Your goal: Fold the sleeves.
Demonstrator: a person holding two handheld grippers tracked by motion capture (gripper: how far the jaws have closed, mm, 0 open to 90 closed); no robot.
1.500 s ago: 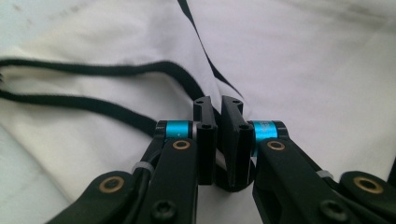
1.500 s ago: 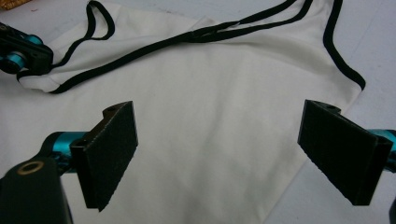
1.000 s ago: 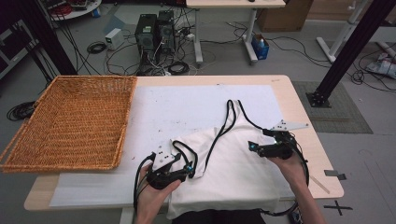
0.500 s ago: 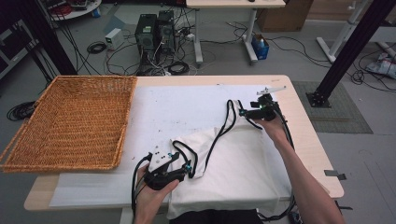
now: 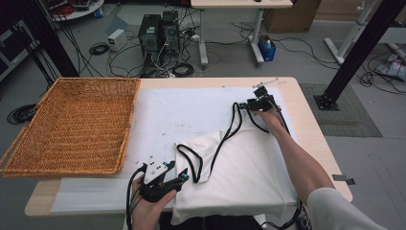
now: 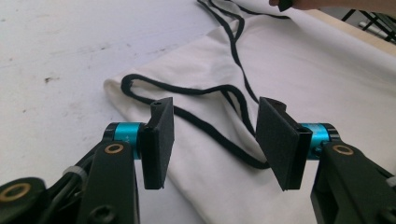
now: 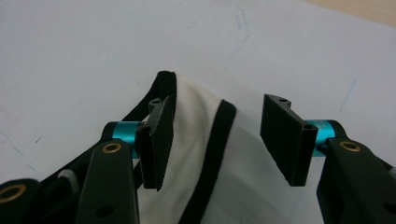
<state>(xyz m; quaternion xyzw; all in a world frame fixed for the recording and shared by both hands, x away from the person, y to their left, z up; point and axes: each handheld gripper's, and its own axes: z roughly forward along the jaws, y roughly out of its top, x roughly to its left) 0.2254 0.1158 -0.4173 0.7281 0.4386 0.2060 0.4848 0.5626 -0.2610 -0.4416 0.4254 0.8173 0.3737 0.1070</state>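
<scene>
A white sleeveless top point(image 5: 249, 163) with black trim lies flat on the white table cover point(image 5: 182, 110). My left gripper point(image 5: 184, 178) rests at the top's near left corner. In the left gripper view it point(image 6: 215, 109) stands open over a loop of black trim point(image 6: 205, 91), and the pads do not touch it. My right gripper point(image 5: 242, 106) is at the far end of the top, at a shoulder strap point(image 5: 237, 120). In the right gripper view the strap end point(image 7: 196, 121) lies between its jaws point(image 7: 219, 105). They have just been closing and stay apart from the cloth.
A large wicker basket point(image 5: 72, 124) sits on the table's left part. The wooden table edge point(image 5: 306, 110) runs just right of the right hand. Computers and cables lie on the floor beyond the table.
The right hand has moved from the top's near right side away from the person to the far strap, and its jaws have narrowed. The left hand has stayed in place.
</scene>
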